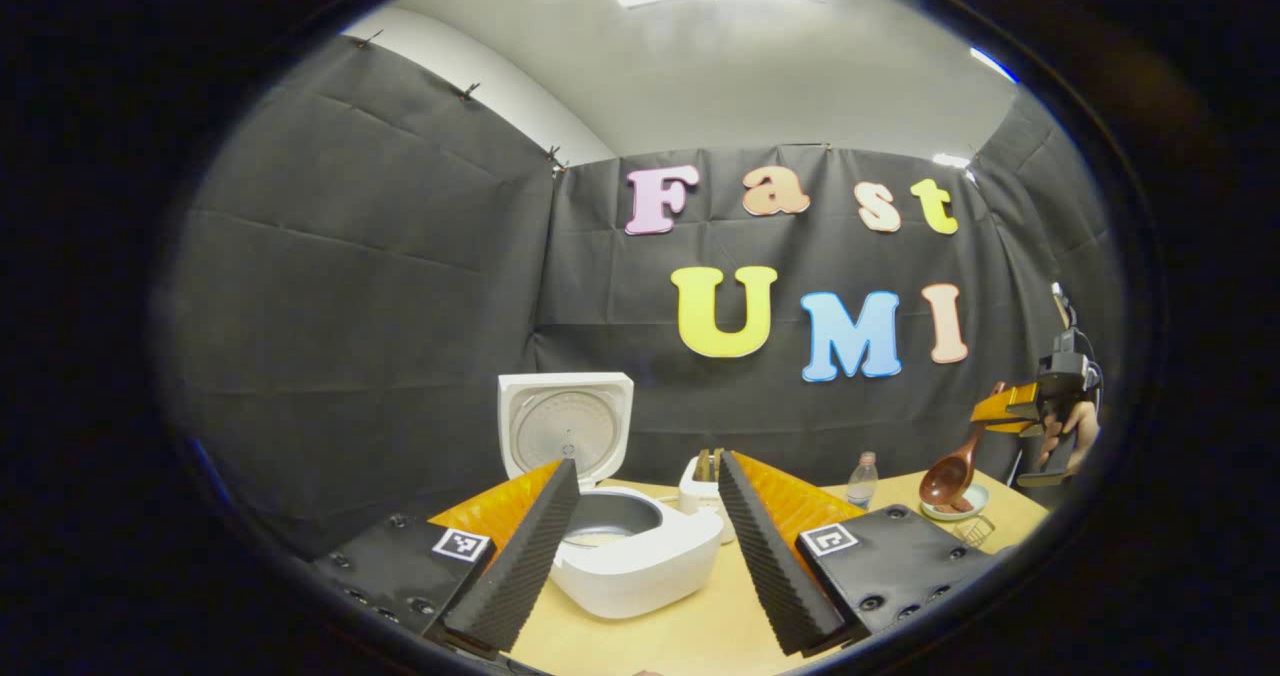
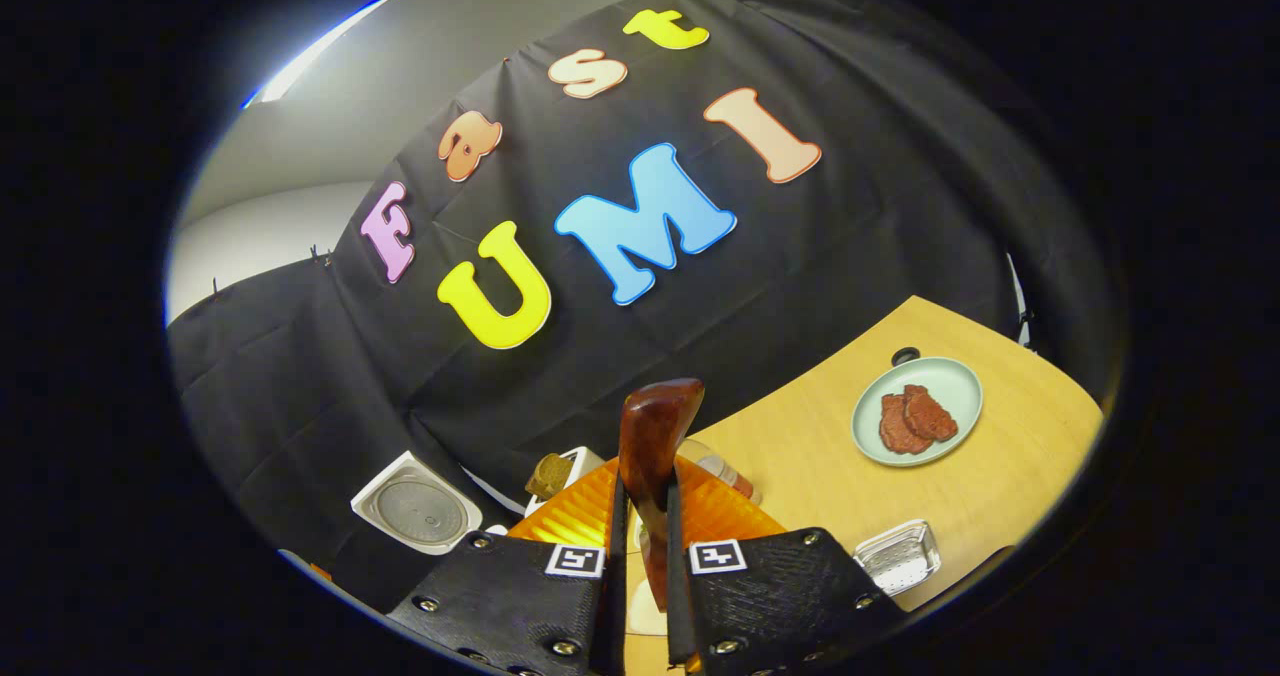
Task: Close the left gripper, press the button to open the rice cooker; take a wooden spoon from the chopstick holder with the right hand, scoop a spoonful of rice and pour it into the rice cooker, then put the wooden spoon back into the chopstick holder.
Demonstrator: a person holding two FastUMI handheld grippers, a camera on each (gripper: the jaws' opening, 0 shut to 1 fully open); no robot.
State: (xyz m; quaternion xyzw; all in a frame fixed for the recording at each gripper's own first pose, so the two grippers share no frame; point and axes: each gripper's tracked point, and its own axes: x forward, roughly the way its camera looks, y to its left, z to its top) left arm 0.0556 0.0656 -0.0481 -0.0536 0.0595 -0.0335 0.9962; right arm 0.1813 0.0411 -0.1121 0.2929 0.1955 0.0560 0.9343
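Nearest to me in the right gripper view, my right gripper [image 2: 641,566] has both fingers pressed on the handle of the wooden spoon [image 2: 655,456], which stands up between them with its bowl edge-on toward the camera, so I cannot tell from here whether it carries any rice. In the left gripper view, my left gripper [image 1: 648,541] has its ribbed fingers spread wide with nothing between them, hanging just in front of the rice cooker [image 1: 640,551]. The cooker's lid [image 1: 566,424] stands raised and the inner pot is exposed, so I judge the button press done. Just behind the cooker sits the white chopstick holder [image 1: 700,491] with a few wooden handles in it, and a small bottle [image 1: 862,478] stands beyond that. Farther off at the right of the left gripper view, I see the right gripper held by a hand [image 1: 1065,431], with the spoon hanging down over a plate [image 1: 972,504] at the table's [image 1: 720,626] edge. In the right gripper view that plate holds two dark red slabs, and a small clear tray [image 2: 898,554] lies near it. I judge I am between taking the spoon and scooping; where the rice lies I cannot make out. The next move calls for keeping the spoon level, carrying it across to the open pot, and tipping it well over the rim.
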